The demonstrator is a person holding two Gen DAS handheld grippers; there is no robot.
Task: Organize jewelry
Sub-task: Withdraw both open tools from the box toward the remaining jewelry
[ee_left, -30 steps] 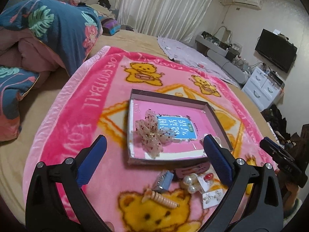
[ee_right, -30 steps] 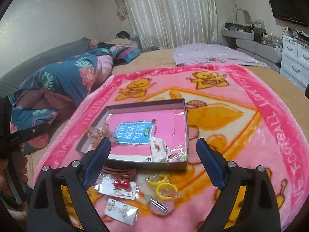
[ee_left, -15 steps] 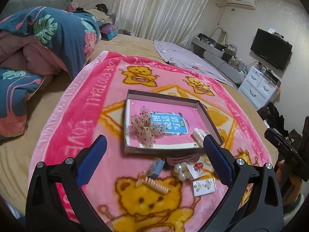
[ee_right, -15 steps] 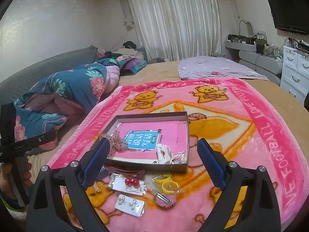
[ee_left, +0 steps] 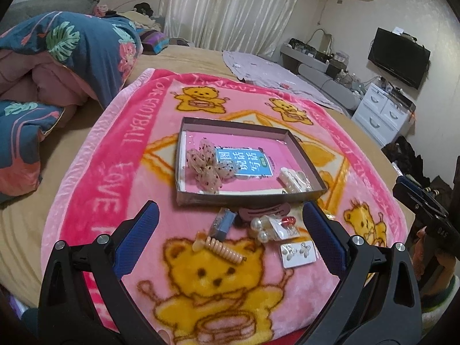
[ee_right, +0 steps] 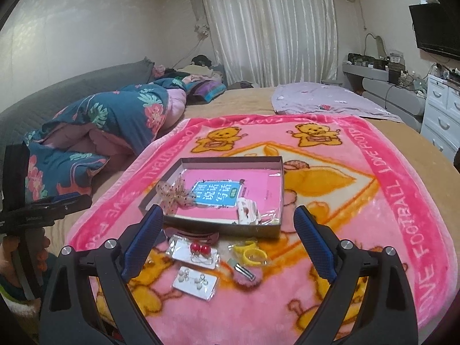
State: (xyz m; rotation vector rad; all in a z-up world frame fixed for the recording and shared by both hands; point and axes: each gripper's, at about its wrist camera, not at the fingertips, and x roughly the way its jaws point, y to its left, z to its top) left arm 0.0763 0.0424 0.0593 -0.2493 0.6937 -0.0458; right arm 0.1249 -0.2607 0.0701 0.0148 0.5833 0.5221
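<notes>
Both grippers hang above the near edge of the pink blanket (ee_left: 95,155) on the bed, fingers spread wide and holding nothing, so this looks like a pause between picks, with a choice still to make. The shallow box (ee_left: 304,155) sits in the middle of the blanket and already holds a dotted bow (ee_left: 205,166) at its left and a pale clip (ee_left: 290,176) at its near right corner. The rest of the jewelry lies loose on the blanket just near of the box wall: a blue clip (ee_left: 222,222), a dark hair clip (ee_left: 266,211), pearl pieces (ee_left: 258,228), a card of red earrings (ee_right: 198,250), a card of white studs (ee_left: 297,253), a coiled beige clip (ee_left: 222,251), and further right yellow rings (ee_right: 250,254) and a small silver clip (ee_right: 244,271). From the left gripper (ee_left: 230,244), the blue clip, the coiled clip and the pearls lie between its fingers but well below and ahead of the tips, none touching. From the right gripper (ee_right: 227,240), the two earring cards and the yellow rings fall between its fingers, likewise apart from them. The next move probably calls for lowering one gripper onto a single item, narrowing the fingers across its thin edge, and carrying it over the near wall into the box. The flat cards on soft pile may be hard to get under.
</notes>
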